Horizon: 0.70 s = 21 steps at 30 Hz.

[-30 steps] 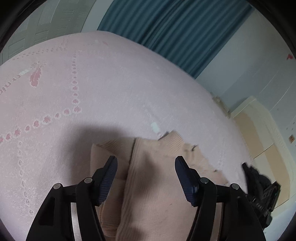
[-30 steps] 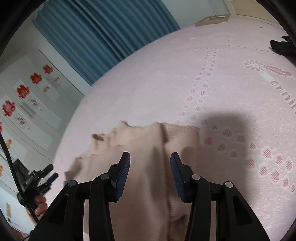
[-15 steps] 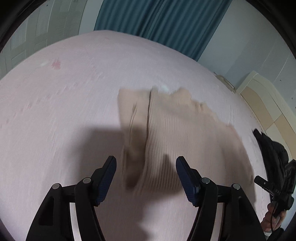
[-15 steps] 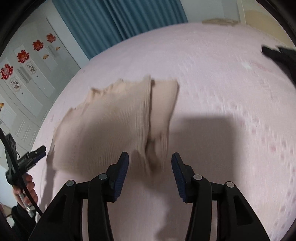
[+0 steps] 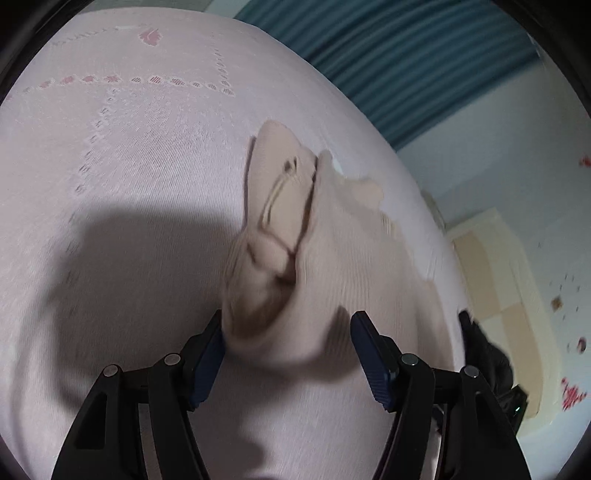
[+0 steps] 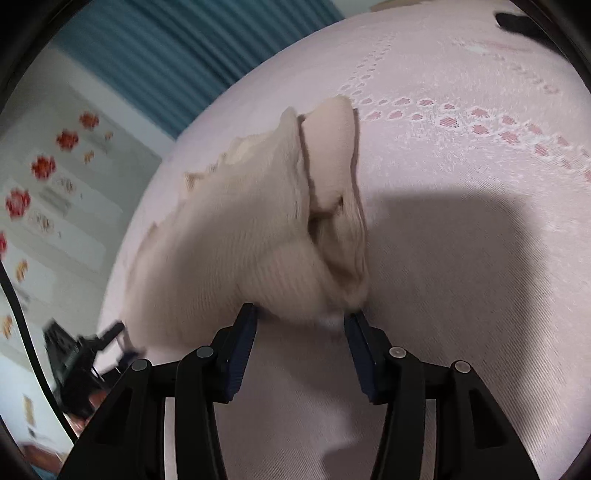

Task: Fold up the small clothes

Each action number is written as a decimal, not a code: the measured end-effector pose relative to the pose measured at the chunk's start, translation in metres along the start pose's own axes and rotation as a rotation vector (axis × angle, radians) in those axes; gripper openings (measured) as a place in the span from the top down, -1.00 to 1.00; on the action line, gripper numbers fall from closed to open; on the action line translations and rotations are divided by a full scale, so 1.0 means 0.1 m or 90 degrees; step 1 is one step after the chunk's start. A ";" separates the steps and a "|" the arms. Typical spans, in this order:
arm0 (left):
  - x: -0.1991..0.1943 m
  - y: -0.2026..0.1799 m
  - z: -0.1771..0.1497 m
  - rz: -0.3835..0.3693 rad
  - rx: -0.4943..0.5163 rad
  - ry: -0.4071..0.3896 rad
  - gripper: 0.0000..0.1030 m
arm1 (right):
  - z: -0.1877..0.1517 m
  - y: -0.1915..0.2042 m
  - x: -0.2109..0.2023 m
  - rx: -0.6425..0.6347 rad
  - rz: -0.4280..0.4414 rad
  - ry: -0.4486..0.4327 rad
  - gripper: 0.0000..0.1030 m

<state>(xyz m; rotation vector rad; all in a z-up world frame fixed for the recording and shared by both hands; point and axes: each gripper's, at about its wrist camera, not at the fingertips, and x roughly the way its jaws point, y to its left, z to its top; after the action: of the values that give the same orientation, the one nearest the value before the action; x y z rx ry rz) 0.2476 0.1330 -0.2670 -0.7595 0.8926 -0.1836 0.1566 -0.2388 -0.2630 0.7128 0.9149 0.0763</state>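
Observation:
A beige ribbed knit garment (image 5: 351,251) lies on the pink bed cover (image 5: 129,166), with a folded sleeve part bunched along its left side. My left gripper (image 5: 288,343) is open low over the garment's near edge. Its left pad touches the bunched fold and its right pad stands clear. In the right wrist view the same garment (image 6: 240,240) lies with the bunched fold on its right side. My right gripper (image 6: 301,332) is open, with the garment's near edge between its fingertips, resting on the bed cover (image 6: 461,240).
A teal curtain (image 5: 406,55) hangs behind the bed. The other black gripper shows at the right edge of the left view (image 5: 487,358) and at the lower left of the right view (image 6: 77,354). A dark item (image 6: 517,20) lies at the bed's far corner.
Both grippers drew back from over the garment and sank toward its near edge. The near edge, flat before, now bunches up between the fingertips. Both views have rolled a little.

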 end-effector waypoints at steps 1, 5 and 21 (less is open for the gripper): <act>0.02 0.01 0.04 -0.002 -0.007 -0.002 -0.24 | 0.04 0.01 0.04 0.012 0.007 -0.001 0.03; 0.06 0.03 0.16 0.017 -0.020 -0.007 0.24 | 0.23 0.07 0.20 0.036 0.012 0.006 0.41; -0.92 0.05 -0.47 0.043 0.038 0.046 0.82 | -0.24 0.35 -0.69 -0.060 -0.019 0.044 0.83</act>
<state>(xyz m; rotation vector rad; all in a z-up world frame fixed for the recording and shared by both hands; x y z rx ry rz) 0.1533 0.1535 -0.2301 -0.6698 0.9761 -0.1773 0.1040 -0.2232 -0.2031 0.6117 0.9814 0.1184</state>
